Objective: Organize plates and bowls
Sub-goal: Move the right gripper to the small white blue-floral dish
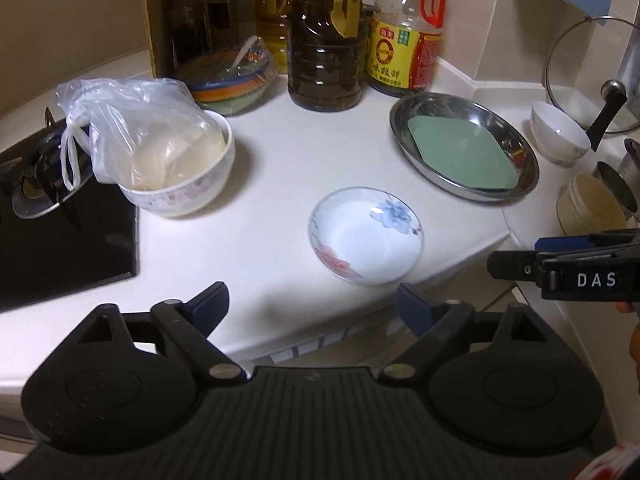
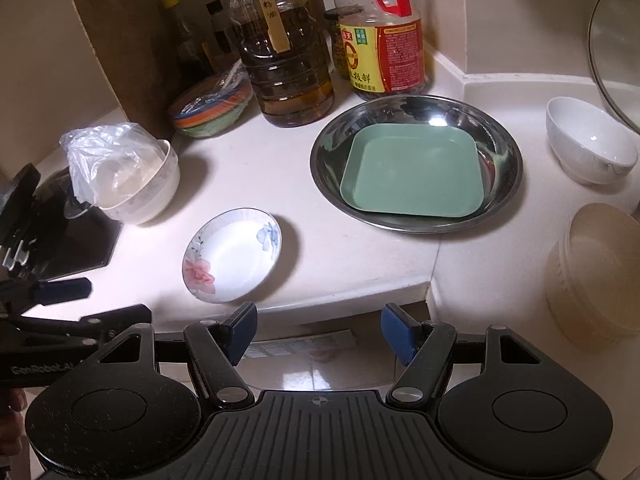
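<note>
The small white floral porcelain dish (image 1: pixel 365 237) sits alone near the white worktop's (image 1: pixel 280 152) front edge. The left gripper (image 1: pixel 312 312) hangs before it, jaws wide, empty; the right gripper (image 2: pixel 318 334) is part-open, empty. Best to straddle the near rim squarely before closing.

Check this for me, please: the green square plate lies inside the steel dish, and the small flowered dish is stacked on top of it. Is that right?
Not quite. The green square plate does lie inside the steel dish, but the small flowered dish is not stacked on it. It sits alone on the white counter, apart from the steel dish and near the counter's front edge. The right wrist view shows this clearly.
</note>
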A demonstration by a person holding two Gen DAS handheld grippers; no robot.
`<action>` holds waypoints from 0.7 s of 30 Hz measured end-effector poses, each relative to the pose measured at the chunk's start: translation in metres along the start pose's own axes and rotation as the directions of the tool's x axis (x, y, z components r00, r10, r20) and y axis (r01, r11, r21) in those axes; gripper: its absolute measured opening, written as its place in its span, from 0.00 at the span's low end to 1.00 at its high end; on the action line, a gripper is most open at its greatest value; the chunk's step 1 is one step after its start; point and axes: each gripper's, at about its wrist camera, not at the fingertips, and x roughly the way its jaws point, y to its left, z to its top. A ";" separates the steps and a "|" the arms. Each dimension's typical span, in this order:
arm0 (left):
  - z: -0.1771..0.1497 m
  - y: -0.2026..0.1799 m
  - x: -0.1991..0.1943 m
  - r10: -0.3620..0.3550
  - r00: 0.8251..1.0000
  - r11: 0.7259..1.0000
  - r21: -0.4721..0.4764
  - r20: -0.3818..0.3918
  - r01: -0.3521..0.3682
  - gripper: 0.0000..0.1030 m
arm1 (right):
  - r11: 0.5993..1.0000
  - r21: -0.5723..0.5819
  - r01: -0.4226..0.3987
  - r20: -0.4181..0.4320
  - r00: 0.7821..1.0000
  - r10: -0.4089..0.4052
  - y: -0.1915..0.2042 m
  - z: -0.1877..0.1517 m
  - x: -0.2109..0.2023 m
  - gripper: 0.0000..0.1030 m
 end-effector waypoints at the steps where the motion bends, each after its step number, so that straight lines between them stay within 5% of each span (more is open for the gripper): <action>1: 0.001 0.004 0.000 0.003 1.000 1.000 0.004 0.008 -0.003 0.90 | 1.000 0.004 0.009 0.001 1.000 -0.009 0.002 0.000 0.001 0.67; 6: 0.007 0.018 0.004 0.026 0.999 0.999 0.033 0.032 -0.027 0.91 | 0.999 0.024 0.045 0.000 0.999 -0.045 0.013 0.003 0.009 0.67; 10: 0.010 0.028 0.009 -0.051 0.998 0.999 0.010 0.024 0.051 0.90 | 0.997 0.047 0.054 0.013 0.998 -0.055 0.018 0.003 0.012 0.67; 21: 0.015 0.033 0.028 -0.085 0.996 0.996 0.012 -0.020 0.085 0.78 | 0.997 0.042 0.070 0.023 0.997 -0.071 0.029 0.005 0.026 0.66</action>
